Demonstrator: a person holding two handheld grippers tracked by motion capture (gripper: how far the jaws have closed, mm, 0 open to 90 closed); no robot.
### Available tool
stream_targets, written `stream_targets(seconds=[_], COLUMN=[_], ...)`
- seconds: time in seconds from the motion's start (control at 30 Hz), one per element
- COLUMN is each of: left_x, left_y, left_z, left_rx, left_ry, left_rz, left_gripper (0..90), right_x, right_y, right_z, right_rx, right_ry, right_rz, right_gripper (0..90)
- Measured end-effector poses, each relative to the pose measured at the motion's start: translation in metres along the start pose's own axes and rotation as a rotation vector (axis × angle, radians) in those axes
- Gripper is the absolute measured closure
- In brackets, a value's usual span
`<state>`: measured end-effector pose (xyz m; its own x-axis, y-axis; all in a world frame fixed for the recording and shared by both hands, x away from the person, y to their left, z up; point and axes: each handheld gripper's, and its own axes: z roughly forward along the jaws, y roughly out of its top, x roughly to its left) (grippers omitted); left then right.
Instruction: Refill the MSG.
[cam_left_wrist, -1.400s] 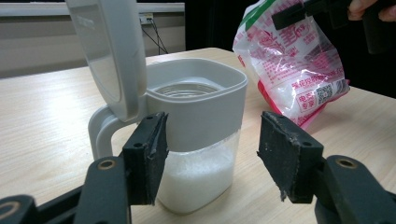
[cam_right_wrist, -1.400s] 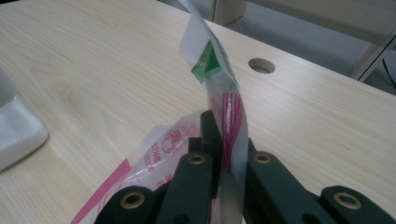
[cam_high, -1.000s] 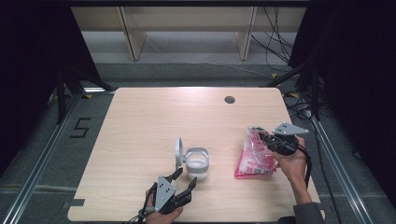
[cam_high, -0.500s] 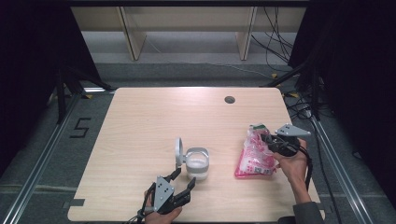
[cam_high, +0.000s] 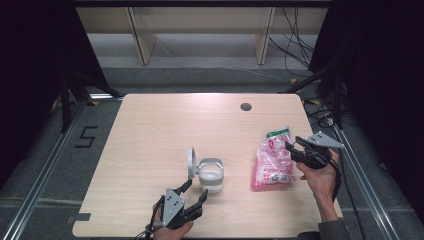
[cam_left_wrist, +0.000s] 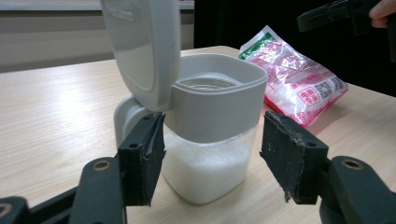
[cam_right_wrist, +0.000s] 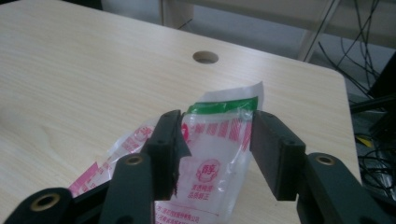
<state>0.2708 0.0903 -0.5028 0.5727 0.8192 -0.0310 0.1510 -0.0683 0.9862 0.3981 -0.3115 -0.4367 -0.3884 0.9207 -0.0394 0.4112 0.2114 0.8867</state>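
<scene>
Right gripper (cam_high: 295, 150) sat at the right edge of the high view, jaws just opening and parted over the bag (cam_high: 272, 162); pads off the plastic, so the bag was released and lay flat on the table (cam_high: 150, 130), right of centre. Bag's green top pointed away, presumably set aside. Left gripper (cam_high: 196, 192) at bottom centre, jaws spread either side of the jar (cam_high: 211, 175) without touching it (probably lined up to steady or lift it). Jar's lid (cam_high: 191, 161) stood flipped up, white grains inside, mouth clear for filling.
</scene>
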Motion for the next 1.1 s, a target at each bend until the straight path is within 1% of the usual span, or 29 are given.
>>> stream_targets(seconds=[0.03,0.07,0.1,0.13,0.17,0.2,0.23,0.27,0.37,0.4,0.43,0.47,0.5,0.53,0.57,0.6,0.63,0.7,0.73,0.77,0.8,0.83,0.87,0.9,0.93,0.97,1.03,1.07,1.1], left_x=[0.000,0.001,0.002,0.002,0.002,0.002,0.003,0.004,0.004,0.004,0.005,0.007,0.007,0.008,0.008,0.009,0.009,0.011,0.012,0.013,0.013,0.013,0.015,0.015,0.018,0.018,0.021,0.025,0.025], left_y=[0.000,0.000,0.001,0.001,0.001,0.001,0.001,0.001,0.002,0.001,0.002,0.002,0.002,0.002,0.002,0.003,0.003,0.004,0.003,0.003,0.004,0.004,0.004,0.004,0.006,0.006,0.007,0.008,0.008], left_z=[0.000,-0.001,-0.002,-0.002,-0.003,-0.003,-0.002,-0.002,-0.004,-0.004,-0.004,-0.003,-0.003,-0.004,-0.004,-0.005,-0.005,-0.006,-0.005,-0.006,-0.007,-0.007,-0.008,-0.008,-0.009,-0.009,-0.010,-0.013,-0.013], left_rx=[0.000,0.002,0.014,0.014,0.012,0.013,0.004,-0.004,0.013,0.010,0.009,-0.015,-0.015,0.001,0.001,0.007,0.007,0.010,-0.009,-0.003,0.012,0.012,-0.001,-0.001,-0.003,-0.003,-0.004,0.017,0.017], left_ry=[0.000,0.001,0.006,0.009,0.010,0.011,0.010,0.009,0.017,0.021,0.020,0.011,0.011,0.014,0.014,0.015,0.015,0.017,0.007,0.010,0.009,0.009,0.011,0.011,0.014,0.014,0.019,0.031,0.031], left_rz=[0.000,0.002,0.011,-0.001,-0.003,0.001,0.006,-0.002,-0.001,-0.012,-0.007,-0.007,-0.007,-0.011,-0.011,-0.022,-0.022,-0.012,-0.015,-0.017,-0.013,-0.013,-0.016,-0.016,-0.018,-0.018,-0.029,-0.026,-0.026], left_gripper=[38.8,38.8,38.9,38.8,38.8,38.8,38.8,38.8,38.8,38.8,38.8,38.8,38.6,38.4,38.3,38.3,38.3,38.3,38.3,38.2,38.1,38.1,38.1,38.1,38.1,38.0,37.4,37.4,37.3], right_x=[0.001,0.001,0.000,0.002,0.006,0.009,0.009,0.011,0.016,0.021,0.023,0.027,0.027,0.032,0.032,0.036,0.036,0.042,0.045,0.048,0.048,0.048,0.054,0.056,0.057,0.060,0.061,0.063,0.066], right_y=[0.000,0.000,0.000,0.000,-0.001,-0.001,-0.001,0.000,0.000,0.000,0.000,0.000,0.000,-0.001,-0.001,-0.002,-0.002,-0.004,-0.005,-0.006,-0.007,-0.007,-0.010,-0.011,-0.012,-0.014,-0.016,-0.019,-0.021], right_z=[-0.002,-0.002,-0.002,-0.003,-0.004,-0.004,-0.004,-0.004,-0.005,-0.006,-0.005,-0.005,-0.004,-0.005,-0.005,-0.005,-0.005,-0.003,-0.004,-0.003,-0.002,-0.002,-0.003,-0.003,-0.003,-0.003,-0.002,-0.002,-0.004], right_rx=[-0.001,-0.001,-0.010,-0.017,0.004,0.002,0.002,-0.020,-0.027,-0.022,-0.032,-0.021,-0.014,-0.007,-0.007,-0.003,-0.003,-0.020,-0.003,-0.011,-0.010,-0.010,0.006,0.010,0.009,0.022,0.024,0.033,0.056], right_ry=[-0.002,-0.002,0.023,0.022,0.016,0.029,0.029,0.042,0.054,0.062,0.067,0.076,0.095,0.092,0.092,0.108,0.108,0.130,0.136,0.149,0.149,0.149,0.157,0.161,0.161,0.171,0.180,0.187,0.189], right_rz=[0.013,0.013,-0.007,-0.018,0.007,0.009,0.009,-0.012,-0.008,0.012,-0.008,-0.010,-0.021,0.000,0.000,0.004,0.004,-0.018,-0.009,0.005,-0.026,-0.026,-0.010,-0.013,-0.038,-0.033,-0.042,-0.049,-0.028], right_gripper=[53.7,53.7,53.9,53.8,53.6,52.3,52.3,51.6,51.2,51.1,51.1,50.0,49.8,49.6,49.6,47.0,47.0,44.1,43.4,42.6,42.2,42.2,41.4,40.5,39.5,38.9,38.9,38.9,38.8])
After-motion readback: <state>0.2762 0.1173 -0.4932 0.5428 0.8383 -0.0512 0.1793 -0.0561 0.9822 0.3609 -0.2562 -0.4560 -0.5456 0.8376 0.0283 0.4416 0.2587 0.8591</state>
